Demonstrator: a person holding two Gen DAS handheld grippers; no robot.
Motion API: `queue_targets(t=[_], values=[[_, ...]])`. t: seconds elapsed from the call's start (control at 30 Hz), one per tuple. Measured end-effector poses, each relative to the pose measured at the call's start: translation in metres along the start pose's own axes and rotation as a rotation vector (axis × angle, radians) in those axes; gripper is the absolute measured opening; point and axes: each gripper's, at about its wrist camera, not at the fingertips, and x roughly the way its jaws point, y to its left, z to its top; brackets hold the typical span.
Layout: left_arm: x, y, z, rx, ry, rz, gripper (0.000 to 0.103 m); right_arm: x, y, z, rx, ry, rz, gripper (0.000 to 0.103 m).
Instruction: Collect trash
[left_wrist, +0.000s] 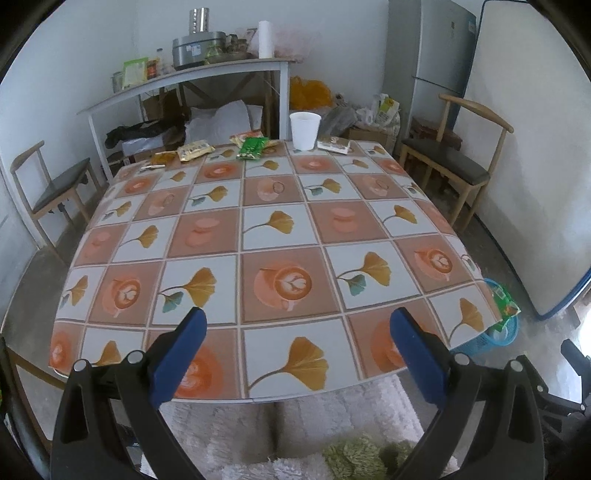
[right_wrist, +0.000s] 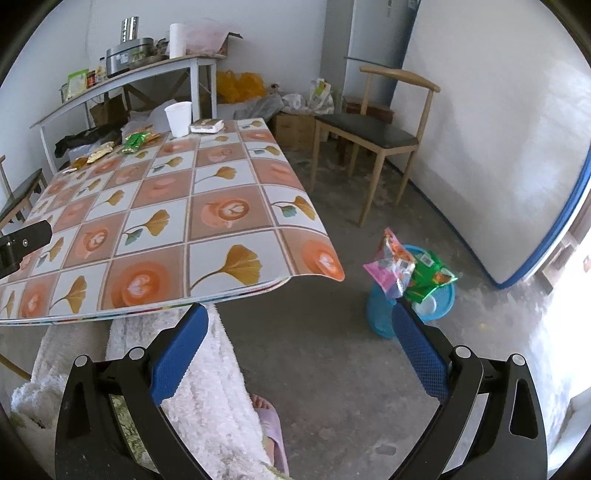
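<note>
Trash lies along the far edge of the patterned table (left_wrist: 280, 229): a green wrapper (left_wrist: 253, 147), yellow wrappers (left_wrist: 195, 150), a white paper cup (left_wrist: 304, 130) and a flat pack (left_wrist: 334, 144). The blue bin (right_wrist: 410, 306) stands on the floor right of the table, with a green wrapper (right_wrist: 430, 278) in it. A pink wrapper (right_wrist: 391, 267) is over the bin's rim, just beyond my right gripper (right_wrist: 299, 321), which is open and empty. My left gripper (left_wrist: 299, 325) is open and empty over the table's near edge.
A wooden chair (right_wrist: 373, 133) stands right of the table, another (left_wrist: 51, 192) to its left. A cluttered side table (left_wrist: 192, 77) is behind. A white board (right_wrist: 498, 147) leans on the right wall. A person's fluffy robe (right_wrist: 207, 387) and slipper (right_wrist: 271, 428) are below.
</note>
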Motion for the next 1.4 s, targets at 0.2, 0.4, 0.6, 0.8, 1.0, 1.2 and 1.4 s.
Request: queue_targets(t=[0.2,0.4,0.6,0.8,1.0,1.2,1.4], values=[[-0.001,-0.009,0.001,0.015,0.009,-0.020,0.097,-0.001,-0.007,-0.001,0.015,0.004,-0.009,0.095],[-0.004,-0.019,0.001,0.029,0.008,-0.038,0.097,-0.003,-0.013,-0.003,0.024,0.006,-0.017,0.095],[-0.004,-0.026,0.001,0.042,0.013,-0.054,0.097,-0.004,-0.017,-0.004,0.036,0.006,-0.026,0.095],[-0.005,-0.031,0.000,0.054,0.011,-0.060,0.097,-0.004,-0.020,-0.005,0.041,0.007,-0.029,0.095],[-0.005,-0.032,-0.001,0.053,0.012,-0.059,0.097,-0.004,-0.020,-0.005,0.040,0.006,-0.027,0.095],[-0.002,-0.034,-0.001,0.051,0.028,-0.061,0.097,-0.005,-0.019,-0.005,0.040,0.006,-0.028,0.095],[-0.003,-0.034,-0.002,0.051,0.026,-0.064,0.097,-0.005,-0.019,-0.004,0.041,0.003,-0.030,0.095]])
